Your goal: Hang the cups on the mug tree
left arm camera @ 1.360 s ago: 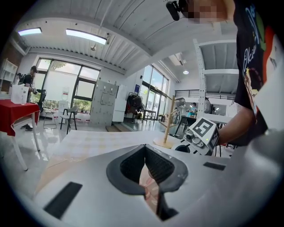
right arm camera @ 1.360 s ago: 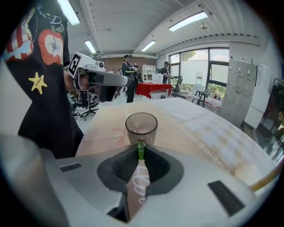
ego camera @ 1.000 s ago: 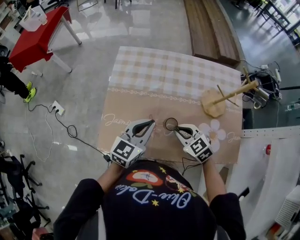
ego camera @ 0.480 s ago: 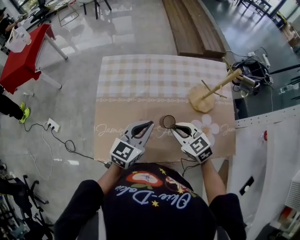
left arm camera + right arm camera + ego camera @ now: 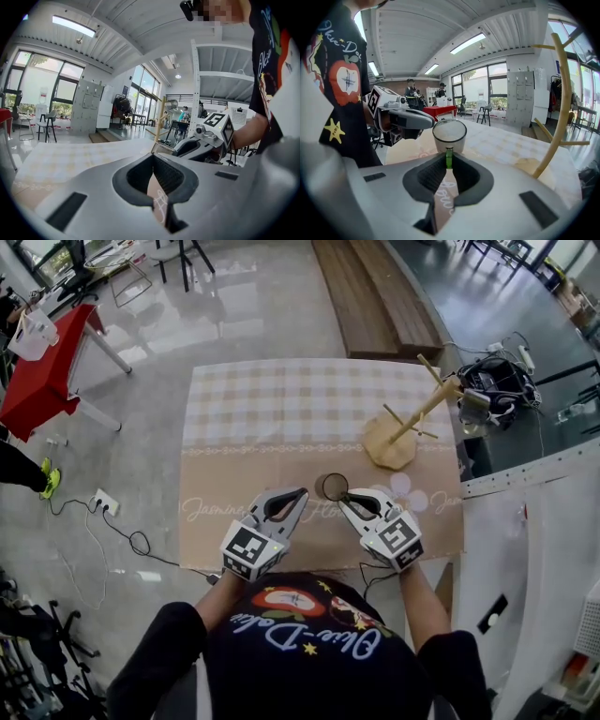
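Cup (image 5: 332,487) is now nearer mug tree (image 5: 410,420); right gripper (image 5: 349,502) clamps its green handle, probably to carry it pegward; left gripper (image 5: 300,493) clenched, empty.

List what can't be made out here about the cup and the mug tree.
- Underside of the cup: right gripper view, the body of the right gripper hides it, so lifted or resting is unclear.
- The handle: head view, covered by that gripper's tips.
- Pegs of the mug tree: head view, too thin to count; right gripper view, the top runs off the picture's rim.
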The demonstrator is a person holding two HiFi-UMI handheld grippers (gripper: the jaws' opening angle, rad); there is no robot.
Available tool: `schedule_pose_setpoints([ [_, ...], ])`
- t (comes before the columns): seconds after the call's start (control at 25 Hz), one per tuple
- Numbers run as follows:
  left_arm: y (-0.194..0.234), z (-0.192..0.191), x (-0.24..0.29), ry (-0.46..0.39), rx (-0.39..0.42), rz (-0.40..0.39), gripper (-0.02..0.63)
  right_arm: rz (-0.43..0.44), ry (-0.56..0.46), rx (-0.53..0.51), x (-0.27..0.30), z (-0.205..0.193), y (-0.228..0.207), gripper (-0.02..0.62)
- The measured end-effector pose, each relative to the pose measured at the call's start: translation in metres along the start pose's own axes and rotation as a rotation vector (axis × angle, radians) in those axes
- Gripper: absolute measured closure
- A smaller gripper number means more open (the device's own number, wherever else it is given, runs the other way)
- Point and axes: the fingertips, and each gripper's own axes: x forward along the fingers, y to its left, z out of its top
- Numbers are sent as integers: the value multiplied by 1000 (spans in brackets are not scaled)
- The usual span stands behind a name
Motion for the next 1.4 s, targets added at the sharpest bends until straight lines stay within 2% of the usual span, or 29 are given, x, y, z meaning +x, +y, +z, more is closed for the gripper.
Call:
schedule_pose_setpoints([
  [0.24,-9,5,17,-3,5,3,597,32,-87,79,-14,11,-11,548],
  [0.6,-20,11,39,-4,15,27,597,64,-141,60,-26,15,-25,549],
  [1.4,-31,11,62,6,24,135,597,146,-200,56,-46,13,-45,549],
])
